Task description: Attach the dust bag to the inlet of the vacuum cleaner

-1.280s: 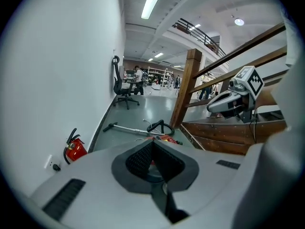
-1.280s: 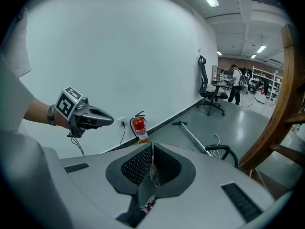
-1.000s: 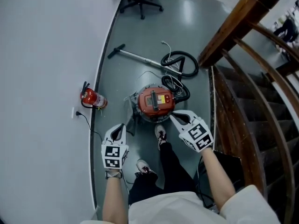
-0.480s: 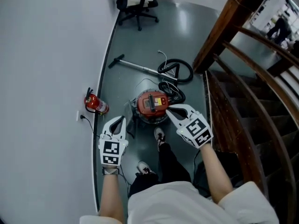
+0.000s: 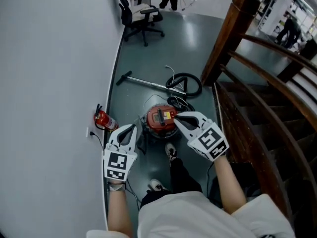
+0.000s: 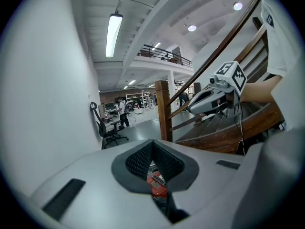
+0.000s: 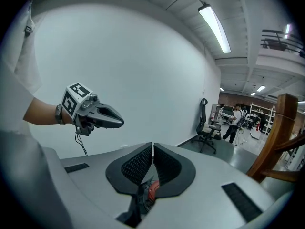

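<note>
The red vacuum cleaner [image 5: 160, 119] stands on the grey floor far below both grippers, and a sliver of it shows through the jaws in the left gripper view [image 6: 156, 182]. No dust bag can be made out in any view. My left gripper [image 5: 132, 128] hangs high over the floor left of the vacuum, shut and empty, its pads meeting at the tip [image 6: 152, 142]. My right gripper [image 5: 177, 116] floats over the vacuum's right side, also shut with nothing in it [image 7: 152, 146]. Each gripper shows in the other's view, the right gripper [image 6: 190, 109] and the left gripper [image 7: 120, 123].
A black hose coil [image 5: 184, 83] and a metal wand [image 5: 143, 82] lie beyond the vacuum. A red fire extinguisher [image 5: 103, 119] stands by the white wall, with a cord beside it. A wooden staircase banister [image 5: 233, 43] rises at right. An office chair [image 5: 141, 19] stands farther off.
Both grippers have risen well clear of the vacuum, staying shut. The vacuum now looks smaller and farther below, and more of the room beyond it shows.
</note>
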The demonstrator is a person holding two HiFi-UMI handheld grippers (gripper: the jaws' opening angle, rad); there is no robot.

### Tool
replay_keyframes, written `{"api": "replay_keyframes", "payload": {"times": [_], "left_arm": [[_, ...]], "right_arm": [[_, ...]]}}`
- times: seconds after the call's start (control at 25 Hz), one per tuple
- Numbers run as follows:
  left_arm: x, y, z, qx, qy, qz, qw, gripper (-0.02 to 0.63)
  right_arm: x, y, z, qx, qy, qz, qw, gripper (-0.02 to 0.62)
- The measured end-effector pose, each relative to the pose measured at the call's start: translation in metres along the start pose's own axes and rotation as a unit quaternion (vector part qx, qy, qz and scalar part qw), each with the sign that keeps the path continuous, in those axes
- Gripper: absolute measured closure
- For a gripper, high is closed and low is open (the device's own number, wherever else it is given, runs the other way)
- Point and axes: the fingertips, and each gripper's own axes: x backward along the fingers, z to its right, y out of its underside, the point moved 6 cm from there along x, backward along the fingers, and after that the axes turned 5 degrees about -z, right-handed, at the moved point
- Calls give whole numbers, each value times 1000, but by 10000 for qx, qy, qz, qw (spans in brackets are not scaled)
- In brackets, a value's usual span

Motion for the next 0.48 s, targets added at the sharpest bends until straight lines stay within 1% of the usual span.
{"api": "replay_keyframes", "payload": {"times": [0.2,0.32,0.48], "left_arm": [[20,-30,6,-272,56,84,9996,604],[34,-51,9,-385,55,221,9990,604],[57,-72,14,-543,37,419,9976,604]], "right_arm": [[28,-27,-12,164,24,157,9997,561],[44,-44,-15,325,41,233,9992,561],[64,-63,-25,372,57,389,9985,560]]}}
